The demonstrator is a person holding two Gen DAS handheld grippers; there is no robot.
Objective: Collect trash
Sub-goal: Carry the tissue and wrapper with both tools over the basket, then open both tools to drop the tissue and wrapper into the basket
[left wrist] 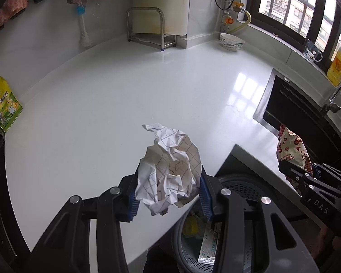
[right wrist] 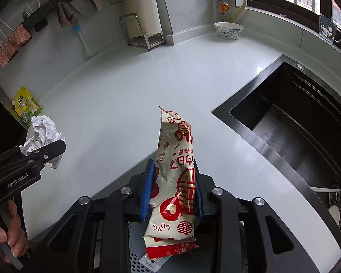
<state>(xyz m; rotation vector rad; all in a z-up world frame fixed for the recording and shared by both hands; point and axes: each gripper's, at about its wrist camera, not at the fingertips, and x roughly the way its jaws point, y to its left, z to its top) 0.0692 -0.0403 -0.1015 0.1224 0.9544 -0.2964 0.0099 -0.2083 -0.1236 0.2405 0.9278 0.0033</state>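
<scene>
My left gripper is shut on a crumpled ball of squared paper, held in the air over the edge of the white counter. Below it stands a grey perforated waste basket with a few wrappers inside. In the right wrist view my right gripper is shut on a cream and red snack wrapper, which stands upright between the blue pads above the basket. Each gripper shows in the other's view: the right gripper at the right edge, the left gripper with the paper at the left.
A black sink with a tap lies to the right. A yellow-green packet stands at the counter's left end. At the back are a metal rack, a bowl, a mug and a yellow bottle. A person's hand grips the left handle.
</scene>
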